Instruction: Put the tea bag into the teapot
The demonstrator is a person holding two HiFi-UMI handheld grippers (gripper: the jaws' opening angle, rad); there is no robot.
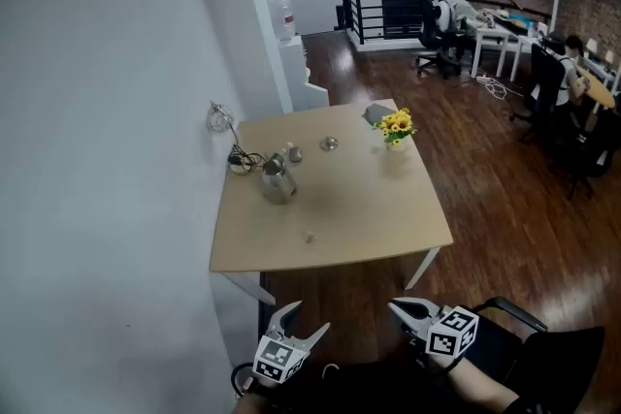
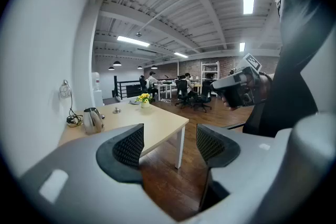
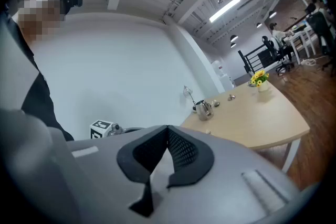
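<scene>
Here, the tea bag (image 1: 310,237) lay as a small pale scrap near the front edge of the surface (image 1: 369,208), too small for its shape to be made out. It sat alone on the bare, matte, light-wood top, well apart from the teapot (image 1: 277,182). That was a shiny metal vessel with a rounded body, standing upright toward the back left of the squarish top, near the wall (image 1: 107,160).

Just beside the teapot a dark cable (image 1: 243,160) lay in a loose tangle against the white wall. Two small round metal pieces (image 1: 329,143) rested behind the teapot, apart from it. At the far right corner a bunch of yellow flowers (image 1: 395,124) stood in a small pale vase. The surface rested on white legs over a dark, glossy plank floor (image 1: 505,179).

Both tools hung short of the front edge, over the floor and touching nothing on the surface. The left tongs (image 1: 306,317) stood spread wide, their black, cross-hatched pads (image 2: 129,145) well apart with only floor and the corner of the surface showing between them. The right tongs (image 1: 396,305) were closed, their textured black pads (image 3: 181,148) pressed together with nothing between them. Each carried a cube of square black-and-white markers.
</scene>
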